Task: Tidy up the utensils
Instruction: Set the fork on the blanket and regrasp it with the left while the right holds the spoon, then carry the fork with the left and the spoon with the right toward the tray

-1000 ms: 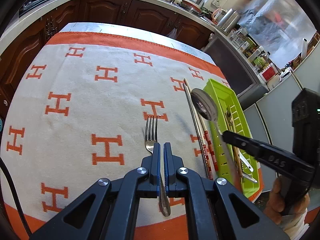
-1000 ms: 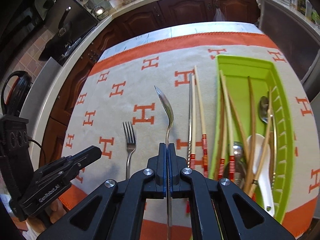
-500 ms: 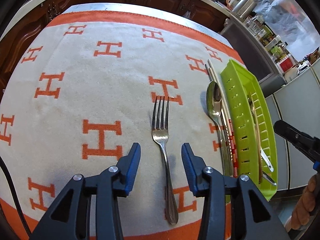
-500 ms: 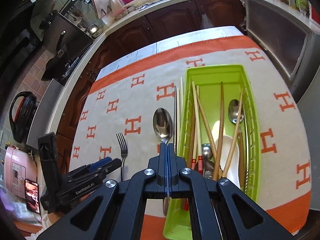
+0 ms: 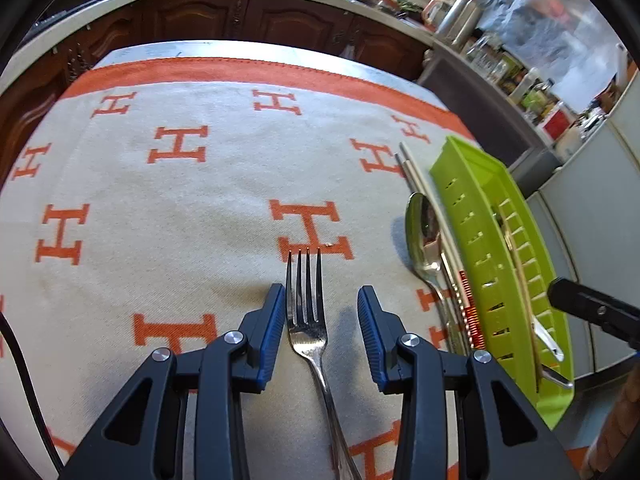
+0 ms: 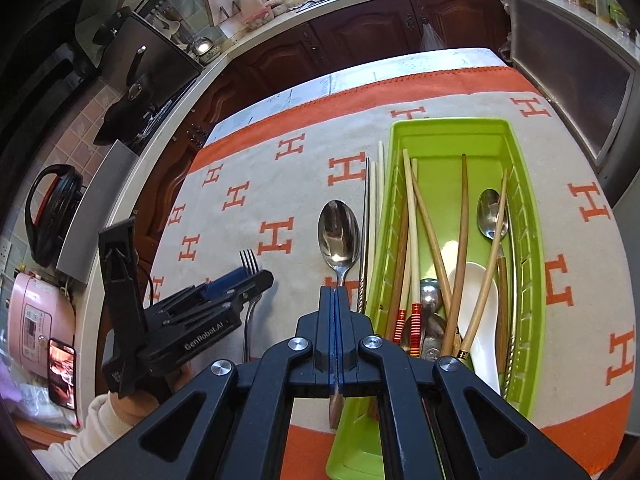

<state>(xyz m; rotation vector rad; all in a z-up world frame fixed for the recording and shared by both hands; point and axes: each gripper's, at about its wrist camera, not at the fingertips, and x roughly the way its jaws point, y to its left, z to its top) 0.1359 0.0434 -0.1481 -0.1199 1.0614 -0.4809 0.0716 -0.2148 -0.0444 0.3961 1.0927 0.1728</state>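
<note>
Two fingers (image 5: 276, 336) closing, astride steel fork (image 5: 306, 320) | right fingers (image 6: 338, 320) pinch shiny spoon (image 6: 338, 236)

A pink rice cooker (image 6: 34, 320) and phone (image 6: 62, 374) sit beside the H-patterned cloth (image 5: 160, 208).

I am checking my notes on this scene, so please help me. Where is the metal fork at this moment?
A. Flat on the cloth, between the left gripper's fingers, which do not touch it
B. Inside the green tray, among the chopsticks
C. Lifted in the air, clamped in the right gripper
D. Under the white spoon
A: the fork lies flat on the cloth, and the left gripper straddles it with a visible gap on each side as its jaws close.
</note>
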